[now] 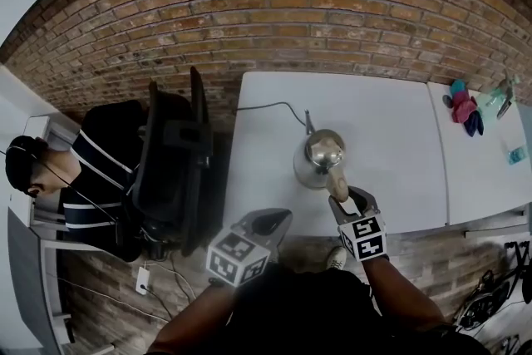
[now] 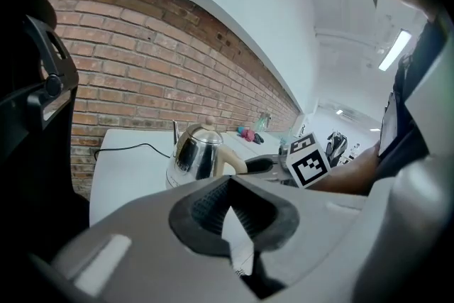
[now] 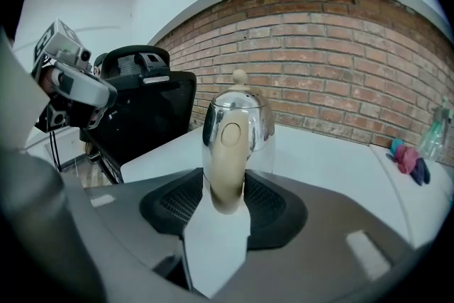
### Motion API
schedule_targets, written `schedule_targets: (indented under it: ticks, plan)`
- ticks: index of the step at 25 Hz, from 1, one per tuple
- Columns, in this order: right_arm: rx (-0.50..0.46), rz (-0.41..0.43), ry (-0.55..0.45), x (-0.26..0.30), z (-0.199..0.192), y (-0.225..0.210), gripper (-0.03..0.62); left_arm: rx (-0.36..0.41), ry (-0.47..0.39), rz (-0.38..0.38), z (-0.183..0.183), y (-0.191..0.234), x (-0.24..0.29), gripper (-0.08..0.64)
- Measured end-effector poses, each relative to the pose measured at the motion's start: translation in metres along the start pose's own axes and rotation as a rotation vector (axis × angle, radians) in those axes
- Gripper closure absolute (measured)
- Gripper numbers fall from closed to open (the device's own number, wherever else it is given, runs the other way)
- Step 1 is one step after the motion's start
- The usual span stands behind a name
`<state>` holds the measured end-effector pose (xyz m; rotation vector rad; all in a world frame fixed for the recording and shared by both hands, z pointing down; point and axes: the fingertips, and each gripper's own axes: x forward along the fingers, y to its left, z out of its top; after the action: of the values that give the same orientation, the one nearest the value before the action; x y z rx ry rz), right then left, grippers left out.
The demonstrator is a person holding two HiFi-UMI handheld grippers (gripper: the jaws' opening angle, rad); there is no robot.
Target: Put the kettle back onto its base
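A steel kettle (image 1: 320, 152) with a cream handle (image 1: 337, 181) stands upright on the white table (image 1: 391, 112), near its front edge. A black cord (image 1: 274, 106) runs from under it toward the wall. My right gripper (image 1: 342, 199) reaches in from the front. In the right gripper view the handle (image 3: 227, 152) stands between the jaws of my right gripper (image 3: 225, 199), which stand wide and do not press it. My left gripper (image 1: 270, 222) hangs off the table's front left, jaws together and empty. From the left gripper (image 2: 228, 213) the kettle (image 2: 195, 151) shows ahead.
A black office chair (image 1: 170, 162) stands left of the table, with a seated person (image 1: 91, 170) beyond it. A second white table (image 1: 482, 162) adjoins on the right, carrying pink and blue items (image 1: 463, 106) and a bottle (image 1: 503, 100). A brick wall lies behind.
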<state>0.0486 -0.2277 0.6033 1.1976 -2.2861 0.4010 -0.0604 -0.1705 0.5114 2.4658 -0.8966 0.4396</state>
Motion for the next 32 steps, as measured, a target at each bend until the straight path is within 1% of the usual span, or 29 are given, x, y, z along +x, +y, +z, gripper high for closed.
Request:
schedule_targets:
  ticks: [3,7,13,22,32]
  plan:
    - [0.004,-0.015,-0.023,-0.011,0.006,0.0,0.39,0.002,-0.001,-0.006,0.0,-0.001,0.001,0.559]
    - [0.0,-0.005,-0.027,-0.014,0.007,0.004,0.433,0.008,0.002,-0.018,-0.001,-0.006,0.003,0.559]
    - [0.007,0.01,-0.015,-0.016,0.006,0.015,0.439,0.015,0.005,-0.028,-0.001,-0.014,0.002,0.559]
    - [0.005,0.044,-0.014,-0.01,0.008,0.034,0.443,0.014,0.007,-0.024,-0.009,-0.016,-0.004,0.559]
    - [0.006,0.042,-0.025,-0.007,0.012,0.041,0.442,0.018,0.008,-0.034,-0.009,-0.011,-0.009,0.559]
